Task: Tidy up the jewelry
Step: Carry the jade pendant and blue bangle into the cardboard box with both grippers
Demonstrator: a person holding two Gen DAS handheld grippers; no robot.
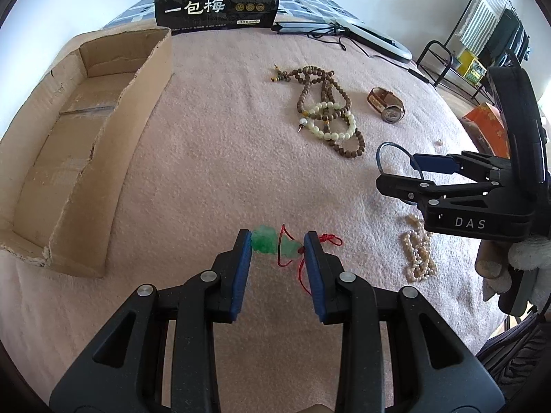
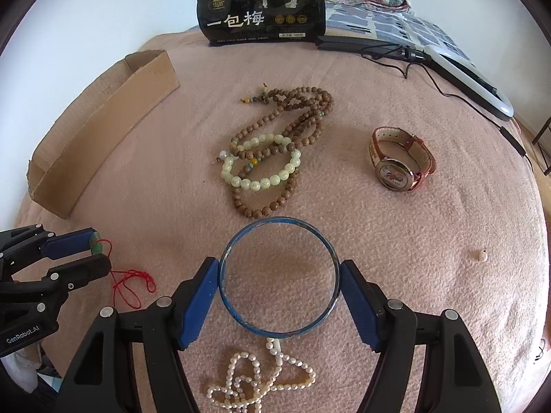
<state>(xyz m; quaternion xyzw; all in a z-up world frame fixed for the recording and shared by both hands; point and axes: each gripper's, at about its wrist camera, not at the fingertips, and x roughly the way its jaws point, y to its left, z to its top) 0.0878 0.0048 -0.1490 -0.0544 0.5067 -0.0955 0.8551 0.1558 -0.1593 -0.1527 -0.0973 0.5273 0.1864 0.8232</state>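
Note:
My left gripper [image 1: 277,241] is open over a green jade pendant [image 1: 263,239] on a red cord [image 1: 310,258]; the pendant lies between the fingertips on the pink blanket. It also shows in the right wrist view [image 2: 97,246]. My right gripper [image 2: 279,277] is shut on a blue bangle [image 2: 279,335], its pads against the ring's two sides. The bangle shows in the left wrist view [image 1: 396,149] too. A cardboard box [image 1: 69,144] lies open at the left. Brown wooden beads [image 2: 286,127], a pale bead bracelet [image 2: 261,182], a watch [image 2: 399,161] and a pearl necklace [image 2: 258,378] lie on the blanket.
A black snack bag [image 2: 261,10] stands at the back. A white ring light with cable [image 2: 471,79] lies back right. A small loose bead [image 2: 480,256] sits to the right. An orange box [image 1: 485,127] and a black rack [image 1: 444,58] are off the bed's right edge.

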